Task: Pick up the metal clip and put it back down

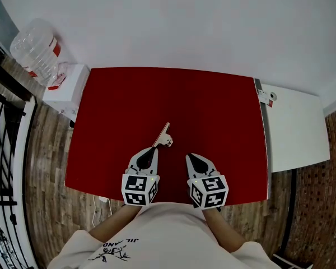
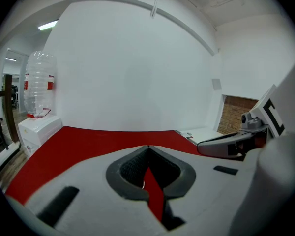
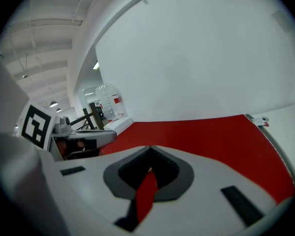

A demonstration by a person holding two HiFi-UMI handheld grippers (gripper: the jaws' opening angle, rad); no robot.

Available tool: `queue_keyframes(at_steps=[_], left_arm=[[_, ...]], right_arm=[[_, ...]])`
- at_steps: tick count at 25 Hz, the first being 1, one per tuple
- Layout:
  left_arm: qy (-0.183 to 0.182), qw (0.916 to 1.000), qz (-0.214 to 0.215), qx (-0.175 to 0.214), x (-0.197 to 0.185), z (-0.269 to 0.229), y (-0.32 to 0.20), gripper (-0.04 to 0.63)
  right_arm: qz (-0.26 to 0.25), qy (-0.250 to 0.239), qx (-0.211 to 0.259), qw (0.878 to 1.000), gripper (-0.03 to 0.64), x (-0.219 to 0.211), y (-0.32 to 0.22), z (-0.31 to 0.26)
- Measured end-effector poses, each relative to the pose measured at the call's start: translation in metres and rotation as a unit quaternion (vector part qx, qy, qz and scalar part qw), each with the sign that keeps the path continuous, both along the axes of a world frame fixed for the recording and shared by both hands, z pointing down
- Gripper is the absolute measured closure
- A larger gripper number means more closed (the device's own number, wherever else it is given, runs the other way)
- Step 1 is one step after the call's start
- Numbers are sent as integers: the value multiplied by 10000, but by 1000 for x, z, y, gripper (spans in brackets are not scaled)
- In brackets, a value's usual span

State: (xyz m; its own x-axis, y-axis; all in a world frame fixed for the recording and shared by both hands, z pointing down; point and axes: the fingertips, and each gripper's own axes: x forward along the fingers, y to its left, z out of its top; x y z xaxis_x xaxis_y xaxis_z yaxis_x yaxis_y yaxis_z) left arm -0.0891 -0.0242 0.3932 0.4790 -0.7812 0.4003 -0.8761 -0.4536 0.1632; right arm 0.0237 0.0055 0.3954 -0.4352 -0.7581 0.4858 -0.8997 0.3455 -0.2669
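Note:
The metal clip (image 1: 164, 135), a thin tan strip with a small pale metal piece at its near end, lies on the red tabletop (image 1: 213, 116) near the front middle. My left gripper (image 1: 152, 151) is shut, its tip right at the clip's near end; I cannot tell whether they touch. In the left gripper view the jaws (image 2: 148, 147) meet with only a small glint showing in the gap below them. My right gripper (image 1: 190, 157) is shut and empty, a little right of the clip. Its jaws (image 3: 150, 148) meet in the right gripper view.
A water bottle (image 1: 36, 48) stands on a white dispenser (image 1: 67, 89) off the table's left rear corner. A white table (image 1: 297, 129) adjoins the right edge, with a small object (image 1: 267, 97) on it. Black railing (image 1: 3, 150) runs along the far left.

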Motion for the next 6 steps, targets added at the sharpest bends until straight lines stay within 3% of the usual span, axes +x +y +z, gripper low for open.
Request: queue_keyframes(at_steps=[6], left_arm=[[-19, 10000, -15, -18, 1, 3, 5, 589]], right_arm=[[-25, -9, 18, 10000, 612, 2, 5, 0]])
